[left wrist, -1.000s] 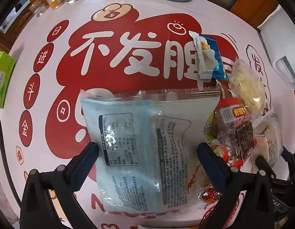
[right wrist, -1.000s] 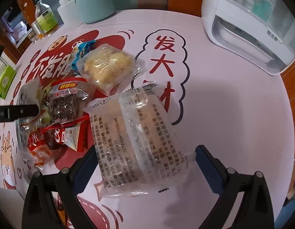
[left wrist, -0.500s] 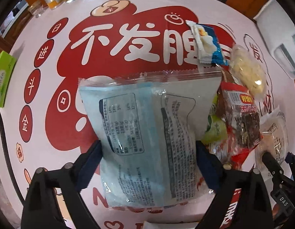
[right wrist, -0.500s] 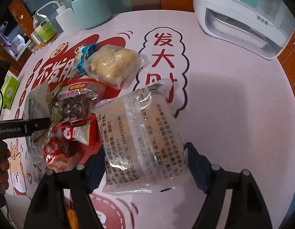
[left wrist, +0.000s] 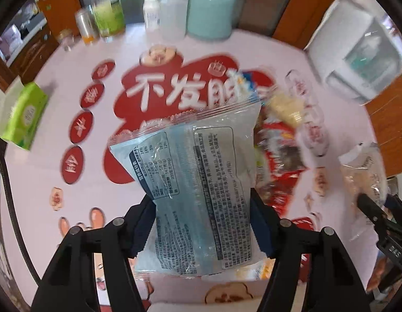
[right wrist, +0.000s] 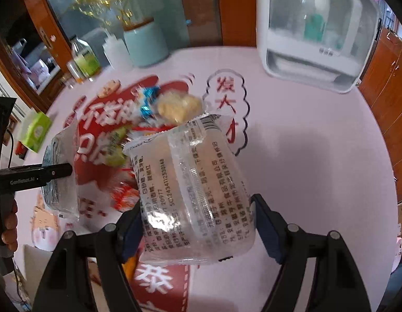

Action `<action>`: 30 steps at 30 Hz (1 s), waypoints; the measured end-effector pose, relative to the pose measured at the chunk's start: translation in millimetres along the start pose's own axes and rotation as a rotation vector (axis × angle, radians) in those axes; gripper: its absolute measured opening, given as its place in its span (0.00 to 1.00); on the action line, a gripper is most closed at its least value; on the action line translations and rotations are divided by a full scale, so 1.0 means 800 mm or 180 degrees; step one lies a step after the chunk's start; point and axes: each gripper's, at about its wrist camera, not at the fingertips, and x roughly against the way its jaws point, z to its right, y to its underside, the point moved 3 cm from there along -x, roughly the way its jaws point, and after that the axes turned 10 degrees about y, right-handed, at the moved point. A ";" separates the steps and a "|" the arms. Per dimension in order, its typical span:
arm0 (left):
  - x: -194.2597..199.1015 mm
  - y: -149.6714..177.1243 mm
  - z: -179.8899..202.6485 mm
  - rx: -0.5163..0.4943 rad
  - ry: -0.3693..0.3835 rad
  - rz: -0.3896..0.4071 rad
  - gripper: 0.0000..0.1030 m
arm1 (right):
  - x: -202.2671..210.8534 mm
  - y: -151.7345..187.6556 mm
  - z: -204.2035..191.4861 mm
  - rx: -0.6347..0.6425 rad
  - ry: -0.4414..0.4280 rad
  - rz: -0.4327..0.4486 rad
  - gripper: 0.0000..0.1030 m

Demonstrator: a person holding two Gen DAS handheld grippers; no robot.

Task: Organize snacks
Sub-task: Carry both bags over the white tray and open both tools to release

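My left gripper [left wrist: 202, 223] is shut on a pale blue snack packet [left wrist: 198, 182] and holds it above the table. My right gripper [right wrist: 198, 226] is shut on a clear packet with a pale cake inside [right wrist: 193, 189], also lifted. In the right wrist view the left gripper [right wrist: 42, 176] and its blue packet [right wrist: 60, 171] show at the left. A pile of snacks stays on the table: a yellow pastry packet [right wrist: 178, 108], a blue-white packet [right wrist: 147, 101], a green one [right wrist: 115, 148] and red ones [left wrist: 279, 161].
A round table with a pink and red printed cloth [right wrist: 305, 140]. At the back stand a teal canister [right wrist: 146, 44], bottles [left wrist: 108, 13] and jars. A white appliance [right wrist: 312, 28] is at the back right. A green tissue box [left wrist: 21, 114] lies at the left.
Both grippers have closed on their packets and lifted them off the table. The views have tilted up and show more of the far side of the table.
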 end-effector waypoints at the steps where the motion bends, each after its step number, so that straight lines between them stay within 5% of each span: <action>1: 0.020 0.001 0.007 -0.0060 0.0033 0.0070 0.62 | 0.010 -0.001 -0.001 -0.0009 -0.0023 0.0038 0.74; 8: 0.162 0.030 0.047 -0.0468 0.0217 0.0402 0.61 | 0.126 0.007 -0.026 0.0057 -0.0251 0.0459 0.74; 18: 0.319 0.146 0.089 -0.0813 0.0477 0.0807 0.61 | 0.280 0.064 -0.043 0.0074 -0.0393 0.0961 0.75; 23: 0.333 0.211 0.099 -0.0932 0.0320 0.0950 0.61 | 0.320 0.111 -0.051 0.0106 -0.0447 0.1068 0.75; 30: 0.290 0.279 0.106 -0.1002 0.0042 0.0919 0.62 | 0.315 0.183 -0.065 0.0089 -0.0440 0.0888 0.76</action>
